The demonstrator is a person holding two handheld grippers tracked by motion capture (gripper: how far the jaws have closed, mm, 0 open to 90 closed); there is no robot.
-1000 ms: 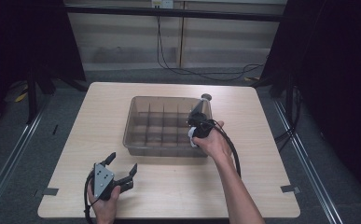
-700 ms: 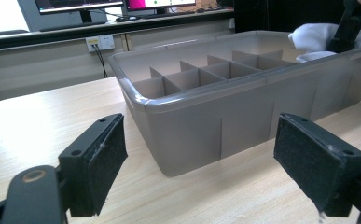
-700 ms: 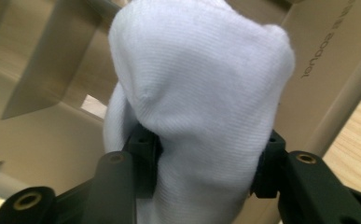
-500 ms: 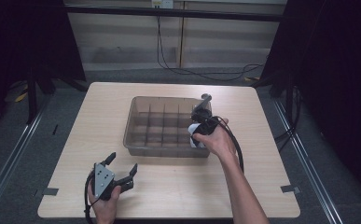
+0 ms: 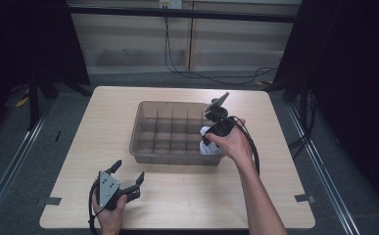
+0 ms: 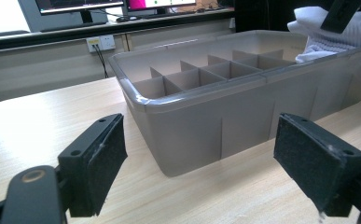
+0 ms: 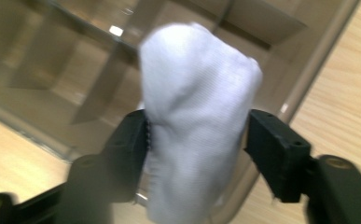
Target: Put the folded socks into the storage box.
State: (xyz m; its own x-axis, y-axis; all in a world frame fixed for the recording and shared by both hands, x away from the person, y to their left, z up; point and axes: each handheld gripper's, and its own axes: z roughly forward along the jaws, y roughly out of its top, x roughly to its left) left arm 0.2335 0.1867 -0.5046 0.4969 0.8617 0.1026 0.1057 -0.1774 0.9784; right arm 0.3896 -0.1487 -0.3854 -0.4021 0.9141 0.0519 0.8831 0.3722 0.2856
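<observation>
The white cloth [image 7: 197,116] is sitting between the right tool's [image 7: 197,140] just-widened jaws, above the divided bin's [image 5: 143,147] corner compartment; left tool [image 5: 127,177] is gaping wide on the counter [image 5: 187,196]

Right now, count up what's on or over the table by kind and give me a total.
Grey divided bins: 1
White rolled cloths, between the right gripper fingers at the bin's corner: 1
Handheld grippers, counting the left gripper open over the table: 2
Total: 4
</observation>
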